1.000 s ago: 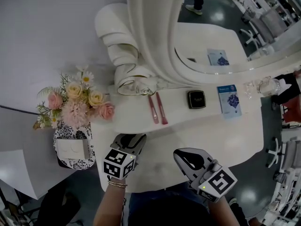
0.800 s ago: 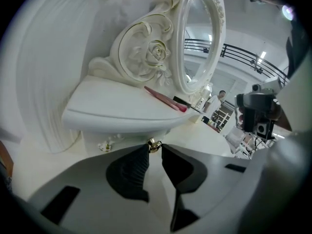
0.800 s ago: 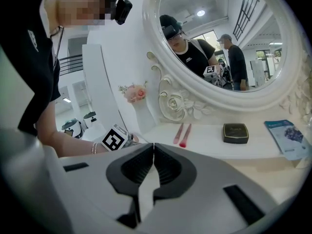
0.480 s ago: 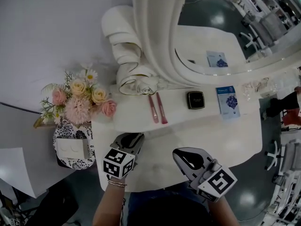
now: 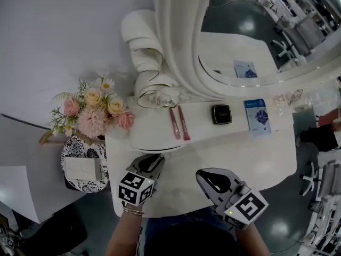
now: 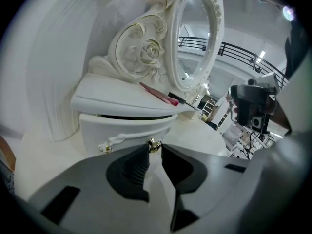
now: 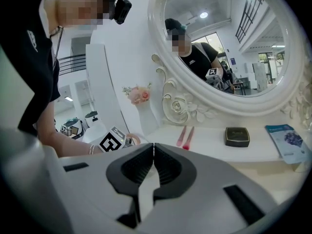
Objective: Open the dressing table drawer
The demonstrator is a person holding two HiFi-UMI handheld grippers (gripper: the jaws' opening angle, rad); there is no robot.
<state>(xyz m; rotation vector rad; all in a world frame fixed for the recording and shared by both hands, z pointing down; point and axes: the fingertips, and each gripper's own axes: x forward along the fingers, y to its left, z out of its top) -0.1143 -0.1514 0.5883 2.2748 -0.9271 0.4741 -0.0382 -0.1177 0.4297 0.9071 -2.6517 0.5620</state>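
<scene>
Your left gripper (image 6: pixel 155 149) has just been closing and now pinches the gold knob (image 6: pixel 154 143) on the drawer (image 6: pixel 124 130), at its 12 o'clock. Drawer looks barely cracked, so the pull is left. Right gripper (image 7: pixel 153 147), at 3 o'clock, is closed and empty.

Honestly, nothing here I can actually read. The blue leaflet (image 5: pixel 258 116) on the tabletop has print on it, and so does its copy in the mirror, but it's way too small. The black compact (image 5: pixel 221 113) has a faint mark on the lid, also illegible. The cubes on my left gripper (image 5: pixel 151 160) and right gripper (image 5: pixel 204 176) only carry black-and-white square patterns, no letters or numbers.
</scene>
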